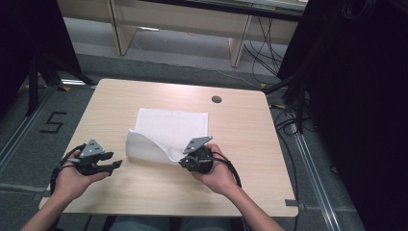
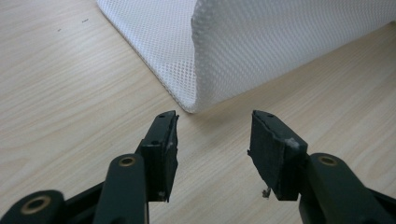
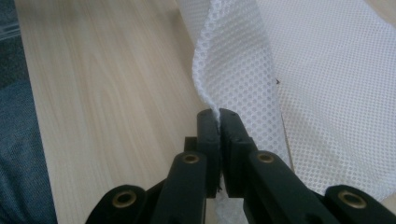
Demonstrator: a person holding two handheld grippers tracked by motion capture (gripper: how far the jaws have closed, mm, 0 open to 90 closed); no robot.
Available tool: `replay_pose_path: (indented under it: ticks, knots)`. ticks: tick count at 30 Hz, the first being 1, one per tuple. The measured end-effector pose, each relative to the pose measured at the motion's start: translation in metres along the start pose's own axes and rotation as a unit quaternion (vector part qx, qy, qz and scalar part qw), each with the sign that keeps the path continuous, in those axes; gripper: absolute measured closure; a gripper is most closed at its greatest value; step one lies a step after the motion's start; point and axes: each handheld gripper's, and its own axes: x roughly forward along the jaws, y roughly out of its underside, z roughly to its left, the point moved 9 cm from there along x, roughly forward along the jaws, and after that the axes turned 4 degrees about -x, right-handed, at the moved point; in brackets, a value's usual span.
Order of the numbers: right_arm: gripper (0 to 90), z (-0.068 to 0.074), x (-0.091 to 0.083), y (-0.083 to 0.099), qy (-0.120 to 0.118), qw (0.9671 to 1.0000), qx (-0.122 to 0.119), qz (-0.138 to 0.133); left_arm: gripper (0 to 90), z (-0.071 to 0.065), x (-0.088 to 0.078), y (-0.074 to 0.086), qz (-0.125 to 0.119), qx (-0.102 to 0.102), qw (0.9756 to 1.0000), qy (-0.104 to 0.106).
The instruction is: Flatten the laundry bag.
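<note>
White mesh cloth [image 3: 243, 70] in right gripper [image 3: 218, 114] fingers; left gripper [image 2: 212, 135] fingers apart; floor "5" [image 1: 53, 122].

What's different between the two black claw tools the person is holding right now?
The left gripper has its jaws spread wide with nothing between them, while the right gripper is pinched shut on an edge of the white mesh cloth. The left gripper sits just short of the cloth's folded corner, apart from it; the right gripper lifts its edge off the table. Both are black, hand-held and two-jawed.

Lab: black curtains [image 1: 356, 96], floor cables [image 1: 269, 43]
</note>
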Motion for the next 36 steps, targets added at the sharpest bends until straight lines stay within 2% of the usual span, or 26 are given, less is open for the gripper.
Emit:
replay_pose_path:
  ticks: [1, 2, 4, 5, 6, 7, 8, 9, 12, 13, 15, 18, 21, 23, 25, 28, 29, 32, 33, 35, 36]
  knots:
    - [88.5, 0.003, 0.000, 0.001, -0.005, 0.9999, 0.008, 0.003, 51.1, 0.000, 0.000, 0.000, -0.002, -0.001, 1.0000, -0.001]
    - [88.5, 0.002, 0.000, 0.002, 0.004, 0.9998, 0.016, 0.007, 51.0, 0.000, 0.000, 0.000, -0.002, -0.001, 1.0000, -0.001]
    - [88.4, 0.004, 0.001, 0.005, 0.005, 0.9997, 0.021, 0.012, 51.0, 0.000, 0.000, -0.001, -0.003, 0.002, 1.0000, -0.002]
    - [88.4, 0.005, 0.000, 0.006, 0.000, 0.9997, 0.021, 0.014, 51.0, -0.001, 0.000, -0.001, -0.002, 0.002, 1.0000, 0.001]
    - [88.3, 0.004, 0.002, 0.004, -0.006, 1.0000, 0.002, 0.002, 51.0, 0.000, 0.000, -0.001, 0.000, 0.004, 1.0000, -0.001]
    - [88.3, 0.004, 0.003, 0.005, -0.003, 1.0000, 0.002, 0.000, 51.0, 0.001, -0.003, 0.000, 0.010, 0.019, 0.9998, 0.001]
    - [88.3, 0.005, 0.003, 0.006, -0.006, 1.0000, 0.001, 0.001, 51.0, -0.001, -0.001, -0.002, -0.003, 0.006, 1.0000, 0.002]
    - [88.3, 0.005, 0.002, 0.008, -0.007, 1.0000, 0.001, 0.007, 51.0, -0.002, -0.001, -0.003, -0.006, 0.002, 1.0000, 0.002]
    - [88.3, 0.007, 0.002, 0.011, -0.008, 0.9998, 0.013, 0.014, 51.0, -0.003, -0.001, -0.002, -0.001, 0.006, 1.0000, 0.003]
    - [88.3, 0.007, 0.002, 0.011, -0.005, 0.9999, 0.011, 0.012, 51.0, -0.004, -0.001, -0.003, -0.004, 0.014, 0.9999, 0.005]
    - [88.3, 0.008, 0.001, 0.011, -0.010, 0.9999, -0.001, 0.008, 50.9, -0.005, 0.000, -0.002, -0.002, 0.009, 0.9999, 0.008]
    - [88.2, 0.009, 0.000, 0.013, -0.009, 0.9999, 0.005, 0.012, 50.8, -0.005, -0.001, -0.002, 0.003, 0.015, 0.9999, 0.005]
    - [88.2, 0.009, 0.000, 0.014, -0.006, 0.9999, -0.001, 0.009, 50.8, -0.007, 0.000, -0.003, -0.004, 0.008, 0.9999, 0.009]
    - [88.2, 0.012, -0.001, 0.016, -0.010, 0.9998, 0.005, 0.015, 50.8, -0.007, -0.002, -0.002, 0.000, 0.016, 0.9998, 0.009]
    - [88.2, 0.013, -0.001, 0.018, -0.006, 0.9997, 0.013, 0.020, 50.8, -0.007, -0.002, -0.001, -0.001, 0.014, 0.9998, 0.010]
    - [88.1, 0.014, -0.001, 0.020, -0.013, 0.9998, 0.005, 0.016, 50.6, -0.006, -0.003, 0.002, -0.003, 0.010, 0.9999, 0.006]
    - [88.1, 0.014, -0.001, 0.020, -0.014, 0.9997, 0.007, 0.016, 50.5, -0.007, -0.004, 0.004, 0.001, 0.006, 0.9999, 0.011]
    - [87.8, 0.015, -0.001, 0.022, -0.013, 0.9997, 0.012, 0.014, 50.5, -0.005, -0.010, 0.012, 0.007, 0.008, 0.9999, 0.009]
    - [87.8, 0.016, -0.001, 0.023, -0.015, 0.9997, 0.012, 0.013, 50.6, -0.005, -0.011, 0.014, 0.000, -0.008, 1.0000, 0.005]
    - [87.9, 0.015, -0.002, 0.025, -0.013, 0.9997, 0.010, 0.019, 50.6, -0.004, -0.013, 0.015, 0.003, -0.005, 1.0000, 0.005]
    - [88.0, 0.016, 0.000, 0.027, -0.017, 0.9997, 0.014, 0.014, 50.6, -0.002, -0.016, 0.016, 0.000, -0.013, 0.9999, 0.000]
